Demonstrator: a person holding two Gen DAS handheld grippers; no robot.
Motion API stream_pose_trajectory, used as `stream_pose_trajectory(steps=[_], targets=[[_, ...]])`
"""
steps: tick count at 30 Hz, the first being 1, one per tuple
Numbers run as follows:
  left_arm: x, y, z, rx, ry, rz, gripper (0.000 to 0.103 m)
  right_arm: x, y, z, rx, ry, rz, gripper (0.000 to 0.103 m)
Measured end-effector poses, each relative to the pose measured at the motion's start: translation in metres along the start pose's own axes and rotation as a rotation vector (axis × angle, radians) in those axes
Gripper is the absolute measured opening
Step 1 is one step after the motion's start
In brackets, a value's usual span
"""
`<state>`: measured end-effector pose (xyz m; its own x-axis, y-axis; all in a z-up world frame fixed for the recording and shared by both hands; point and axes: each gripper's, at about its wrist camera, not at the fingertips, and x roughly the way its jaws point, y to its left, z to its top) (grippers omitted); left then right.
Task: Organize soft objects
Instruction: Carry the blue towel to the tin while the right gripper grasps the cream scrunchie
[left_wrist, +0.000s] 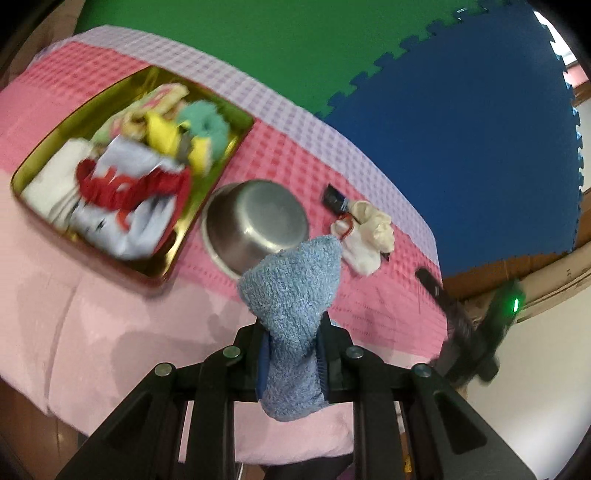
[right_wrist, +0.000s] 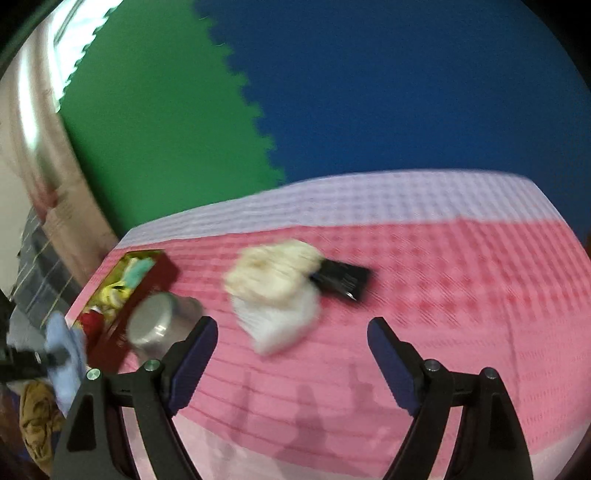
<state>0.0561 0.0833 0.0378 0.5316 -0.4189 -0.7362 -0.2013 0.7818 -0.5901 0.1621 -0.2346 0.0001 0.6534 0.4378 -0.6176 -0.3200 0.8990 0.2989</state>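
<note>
My left hand-held gripper is clenched on a blue terry cloth, which stands up between the pads and hangs out below them. It is held above the near edge of the surface, which is covered in pink and lilac checked fabric.

On that surface, to the left in the left wrist view, sits a gold-lined tin tray with red outer walls. It holds a heap of soft items: a white folded piece, a pale blue garment with red trim, something yellow and a teal fluffy piece. The heap is blurred, so I cannot separate the items further.

Just beside the tray's right corner lies a steel bowl, tipped on its side; whether it touches the tray I cannot tell. Further right lies a cream and white bundle of cloth, touching a small black object.

My right hand-held gripper is released, jaws wide apart and nothing between them, held over the pink cloth near that bundle. The right wrist view is motion-blurred.
</note>
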Motion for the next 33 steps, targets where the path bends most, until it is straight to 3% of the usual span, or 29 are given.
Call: stream_pose_trajectory(steps=[5,12,14,15,20,24,33], targets=[[-0.014,0.014,-0.003,-0.023,-0.011,-0.017,0.019,0.038,0.022,0.024,-0.003,0.071,0.013,0.086],[-0.032,0.023,-0.005,-0.016,-0.033,-0.009,0.020,0.090,0.023,0.036,0.031,0.181,-0.050,0.083],[-0.037,0.024,-0.006,-0.012,-0.038,-0.003,0.020,0.092,0.021,0.036,0.040,0.174,-0.055,0.040],[-0.039,0.024,-0.006,-0.015,-0.042,-0.002,0.020,0.095,0.022,0.037,0.029,0.185,-0.076,0.005],[-0.055,0.030,-0.004,-0.019,-0.073,0.011,0.020,0.072,0.017,0.038,0.018,0.127,-0.057,0.005],[-0.071,0.033,0.005,-0.018,-0.110,0.035,0.021,0.035,0.008,0.034,0.083,0.061,0.036,0.005],[-0.103,0.025,0.062,0.090,-0.214,0.154,0.021,-0.043,-0.002,0.004,0.191,-0.001,0.206,0.005]])
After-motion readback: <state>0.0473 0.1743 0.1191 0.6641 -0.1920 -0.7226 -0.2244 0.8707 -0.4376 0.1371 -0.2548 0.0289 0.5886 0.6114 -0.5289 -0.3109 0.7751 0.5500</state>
